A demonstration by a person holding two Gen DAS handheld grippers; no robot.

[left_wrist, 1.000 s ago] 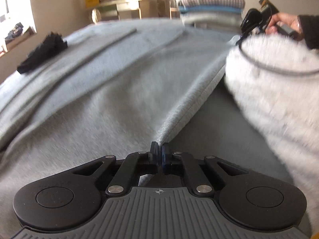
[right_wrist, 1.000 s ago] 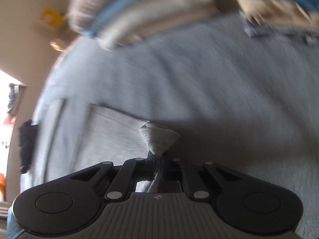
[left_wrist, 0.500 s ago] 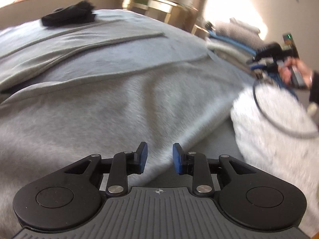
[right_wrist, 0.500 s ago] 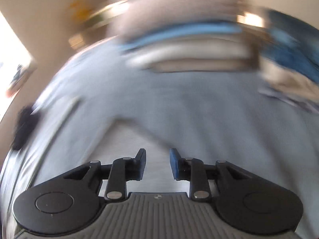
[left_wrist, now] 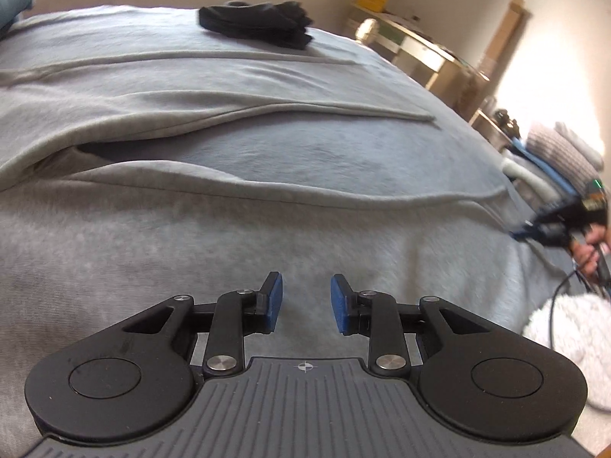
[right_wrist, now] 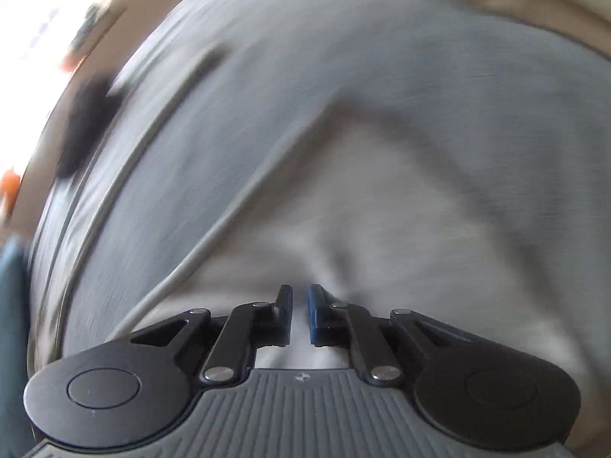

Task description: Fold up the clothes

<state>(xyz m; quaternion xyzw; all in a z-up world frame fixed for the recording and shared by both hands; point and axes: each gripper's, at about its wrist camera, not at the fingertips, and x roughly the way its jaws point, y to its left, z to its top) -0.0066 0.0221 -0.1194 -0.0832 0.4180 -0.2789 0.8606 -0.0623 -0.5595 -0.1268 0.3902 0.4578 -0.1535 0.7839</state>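
A light grey garment lies spread over a blue-grey blanket, with long folds and hems running across it. My left gripper hovers low over the garment, open, with nothing between its blue pads. In the blurred right wrist view, my right gripper has its jaws closing to a narrow slit on the grey garment, whose creases run up into the slit. The left wrist view shows that right gripper at the garment's far right corner, held by a hand.
A pile of black clothing lies at the blanket's far side. A stack of folded clothes stands at the right. A white fluffy sleeve is at the lower right. Wooden furniture lines the wall.
My left gripper let go of the garment's edge, opened and swung over the cloth. My right gripper released the bunched fabric, opened, moved, then narrowed again on the cloth.
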